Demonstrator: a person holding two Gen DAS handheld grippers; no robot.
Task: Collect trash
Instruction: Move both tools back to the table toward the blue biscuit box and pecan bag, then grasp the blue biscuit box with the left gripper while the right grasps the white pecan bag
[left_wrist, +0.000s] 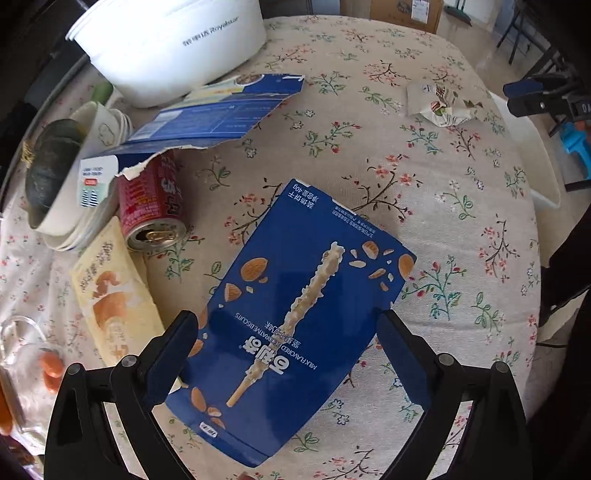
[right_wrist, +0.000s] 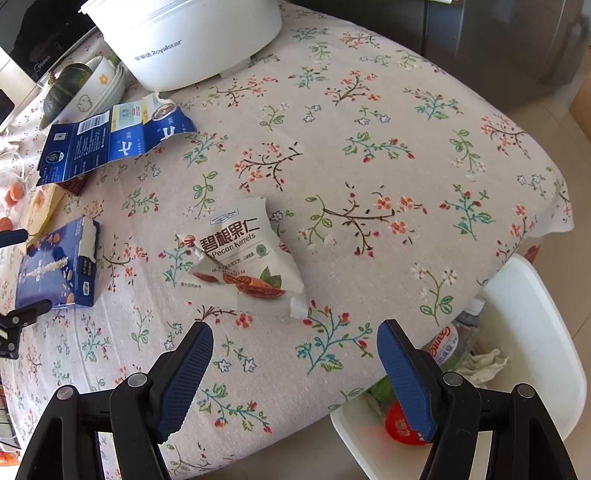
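We log left gripper (left_wrist: 288, 332): fingers wide, straddling biscuit box (left_wrist: 291, 317) flat on table (left_wrist: 424, 155) | right gripper (right_wrist: 293, 347): fingers wide, empty, near pecan packet (right_wrist: 243, 258) | bin (right_wrist: 535, 295) beside table edge.

2 close downward views, table (left_wrist: 369, 110) shared

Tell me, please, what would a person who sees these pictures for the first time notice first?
The blue biscuit box lies flat on the floral tablecloth, between the open fingers of the left gripper. Ahead of the open right gripper lies a torn white pecan kernels packet. Beside the table's edge stands a white bin that already holds trash.
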